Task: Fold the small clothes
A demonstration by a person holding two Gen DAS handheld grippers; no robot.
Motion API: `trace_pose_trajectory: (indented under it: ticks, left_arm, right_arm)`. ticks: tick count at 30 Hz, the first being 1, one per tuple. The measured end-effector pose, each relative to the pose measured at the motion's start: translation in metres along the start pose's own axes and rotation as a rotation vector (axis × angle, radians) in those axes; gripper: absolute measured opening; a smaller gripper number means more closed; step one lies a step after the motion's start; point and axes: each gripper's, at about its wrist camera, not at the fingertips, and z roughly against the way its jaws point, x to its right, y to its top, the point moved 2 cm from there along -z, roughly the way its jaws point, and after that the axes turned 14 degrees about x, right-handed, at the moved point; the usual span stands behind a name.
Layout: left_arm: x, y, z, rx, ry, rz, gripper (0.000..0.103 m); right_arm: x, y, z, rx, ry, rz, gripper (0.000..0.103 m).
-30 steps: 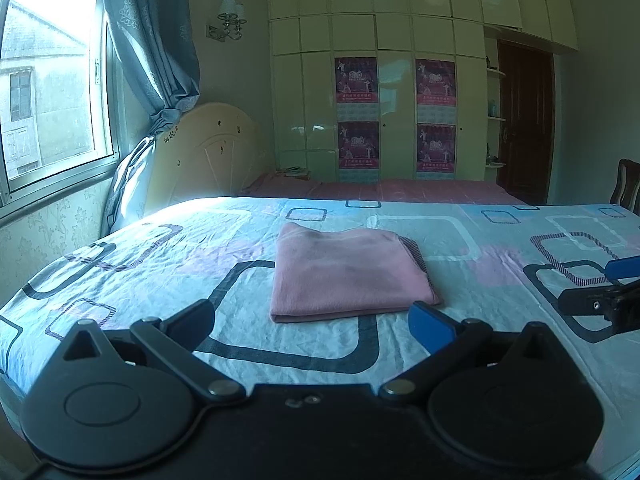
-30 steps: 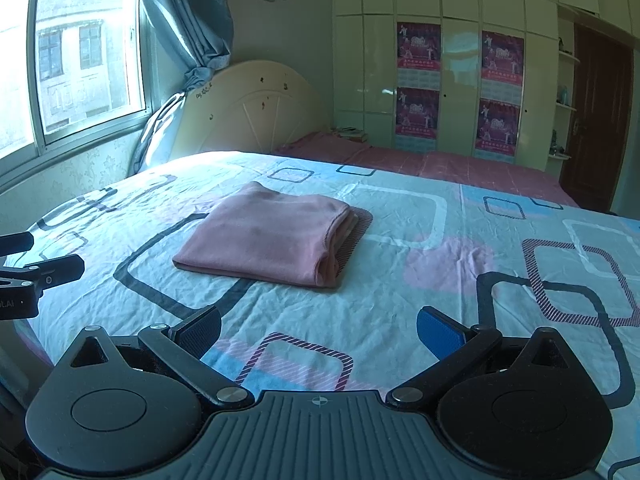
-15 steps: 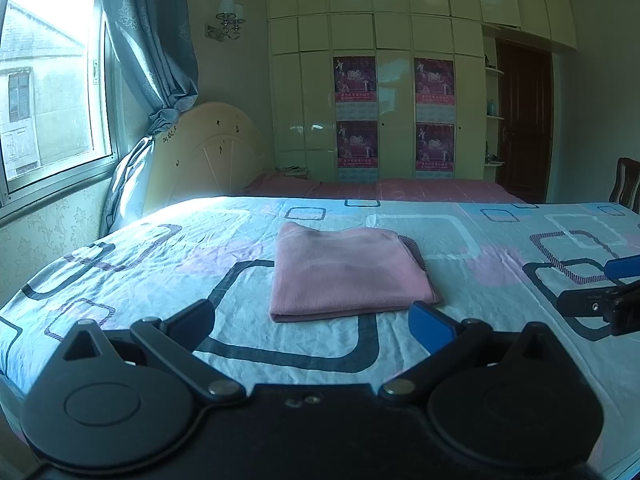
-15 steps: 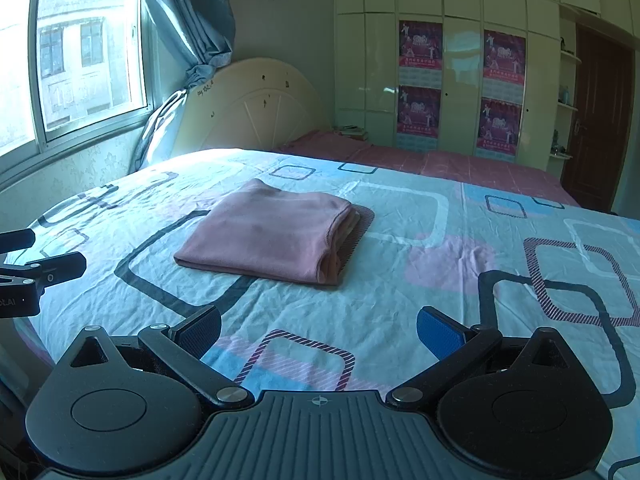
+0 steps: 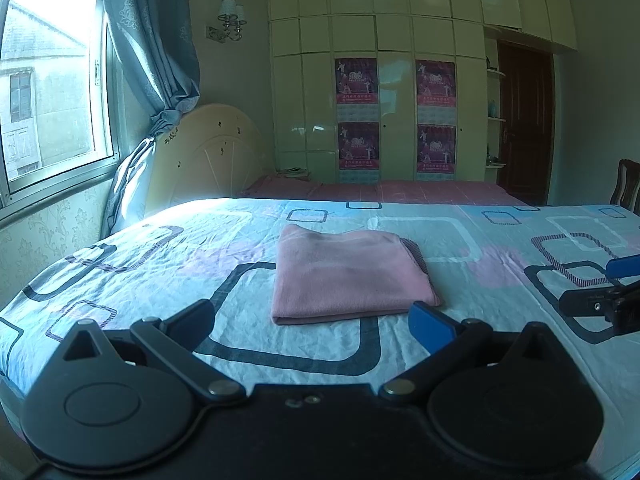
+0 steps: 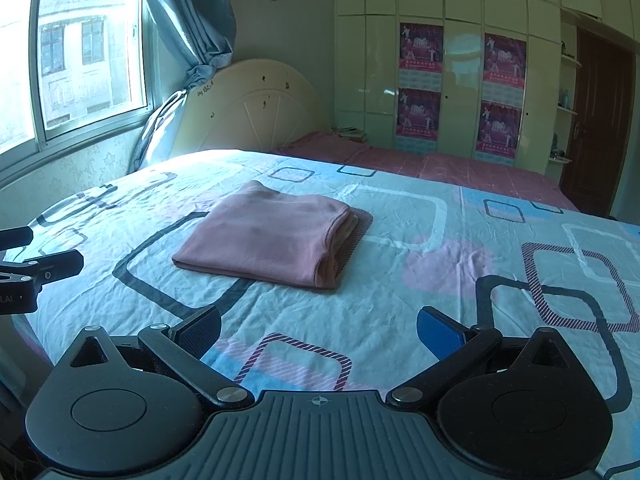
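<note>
A pink garment lies folded into a flat rectangle on the patterned bed sheet; it also shows in the right wrist view, with its folded layers stacked at the right edge. My left gripper is open and empty, held just short of the garment's near edge. My right gripper is open and empty, further back and to the garment's right. Each gripper shows at the edge of the other's view: the right one, the left one.
A cream headboard and a window with a blue curtain stand at the left. White wardrobes with posters, a dark door and a chair lie beyond the bed.
</note>
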Motion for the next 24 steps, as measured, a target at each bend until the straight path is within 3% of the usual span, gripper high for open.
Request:
trace_pose_trajectory:
  ticks: [24]
  left_arm:
    - [0.001, 0.0006, 0.0005, 0.006, -0.005, -0.005, 0.102]
  right_arm:
    - [0.0037, -0.0005, 0.0014, 0.008, -0.005, 0.003, 0.103]
